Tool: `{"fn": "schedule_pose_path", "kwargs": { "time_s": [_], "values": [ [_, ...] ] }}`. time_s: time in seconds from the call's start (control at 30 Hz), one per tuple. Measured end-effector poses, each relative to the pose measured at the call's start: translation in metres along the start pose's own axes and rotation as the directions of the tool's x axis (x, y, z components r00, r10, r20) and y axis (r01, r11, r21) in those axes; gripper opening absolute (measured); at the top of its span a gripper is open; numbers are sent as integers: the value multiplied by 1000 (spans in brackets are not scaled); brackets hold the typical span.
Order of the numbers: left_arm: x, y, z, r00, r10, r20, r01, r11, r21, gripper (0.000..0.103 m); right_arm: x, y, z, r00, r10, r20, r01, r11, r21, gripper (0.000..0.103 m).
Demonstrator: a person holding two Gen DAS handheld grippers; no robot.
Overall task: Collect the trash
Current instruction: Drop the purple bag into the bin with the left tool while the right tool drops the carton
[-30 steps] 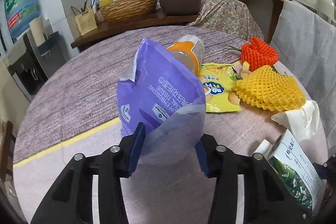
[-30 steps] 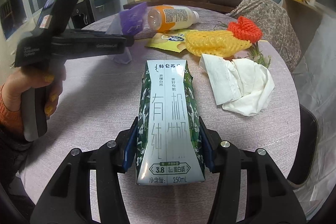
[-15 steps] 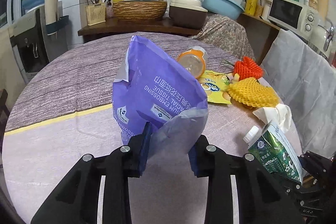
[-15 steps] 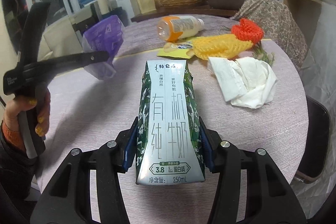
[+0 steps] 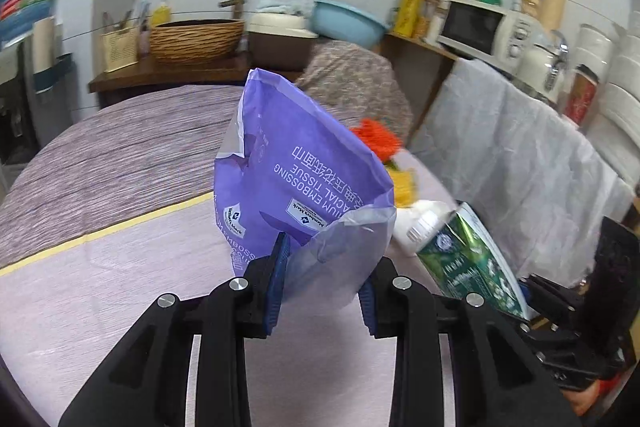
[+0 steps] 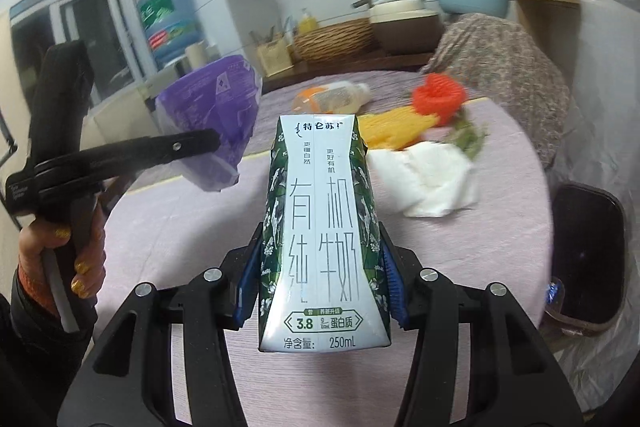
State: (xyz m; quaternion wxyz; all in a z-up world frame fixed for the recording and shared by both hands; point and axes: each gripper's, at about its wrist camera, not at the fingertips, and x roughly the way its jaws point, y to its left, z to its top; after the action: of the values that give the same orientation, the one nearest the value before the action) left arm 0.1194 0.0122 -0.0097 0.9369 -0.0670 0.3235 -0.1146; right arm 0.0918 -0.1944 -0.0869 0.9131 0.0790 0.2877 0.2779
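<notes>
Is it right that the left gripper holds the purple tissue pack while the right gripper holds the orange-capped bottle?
Not quite. The left gripper does hold the purple tissue pack, but the right gripper is shut on a green-and-white milk carton; the orange-capped bottle lies on the table. The right wrist view shows it.

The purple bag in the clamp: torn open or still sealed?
Open. The purple bag gapes at one end near the left hand-held gripper, showing its pale inside; contents cannot tell.
</notes>
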Motion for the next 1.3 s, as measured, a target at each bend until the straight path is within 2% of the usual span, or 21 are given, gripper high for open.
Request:
{"fn": "schedule_pose_path", "kwargs": {
  "time_s": [0.13,0.23,0.3,0.47,0.53,0.63,0.7,0.77,0.93,0.97,1.03,1.13,1.3],
  "values": [
    [15,-41,14,994,-108,-22,109,992,69,31,-27,-40,1,992,-107,62,101,991,88,52],
    [32,-77,23,982,-181,-51,186,974,130,31,-48,-74,-1,972,-219,87,203,965,165,52],
    [46,-103,28,973,-218,-80,229,960,161,31,-59,-94,-4,949,-302,91,280,939,197,52],
    [96,-180,30,938,-278,-209,322,920,222,31,-80,-161,-24,876,-481,31,443,829,340,52],
    [125,-214,23,920,-278,-276,349,902,255,31,-88,-183,-36,849,-528,2,487,784,384,52],
    [168,-249,10,896,-255,-364,362,895,262,31,-98,-206,-52,818,-573,-40,533,731,427,52],
    [194,-265,3,874,-254,-415,377,893,247,31,-102,-219,-60,812,-581,-59,539,707,458,52],
    [213,-278,-4,867,-237,-438,370,895,248,31,-105,-226,-67,803,-591,-75,551,689,470,52],
    [260,-304,-18,845,-188,-500,352,900,256,33,-107,-248,-79,797,-595,-106,559,659,503,52],
    [266,-306,-17,844,-184,-503,348,902,255,34,-105,-252,-82,796,-594,-112,560,656,506,52],
    [275,-311,-15,854,-162,-494,326,908,265,46,-101,-259,-84,798,-590,-122,560,651,512,52],
    [281,-313,-12,864,-153,-480,312,911,271,57,-98,-270,-91,797,-588,-136,563,643,520,52],
    [272,-311,-7,874,-178,-453,322,910,262,69,-85,-279,-90,805,-574,-152,559,646,519,52]
  ]
}}
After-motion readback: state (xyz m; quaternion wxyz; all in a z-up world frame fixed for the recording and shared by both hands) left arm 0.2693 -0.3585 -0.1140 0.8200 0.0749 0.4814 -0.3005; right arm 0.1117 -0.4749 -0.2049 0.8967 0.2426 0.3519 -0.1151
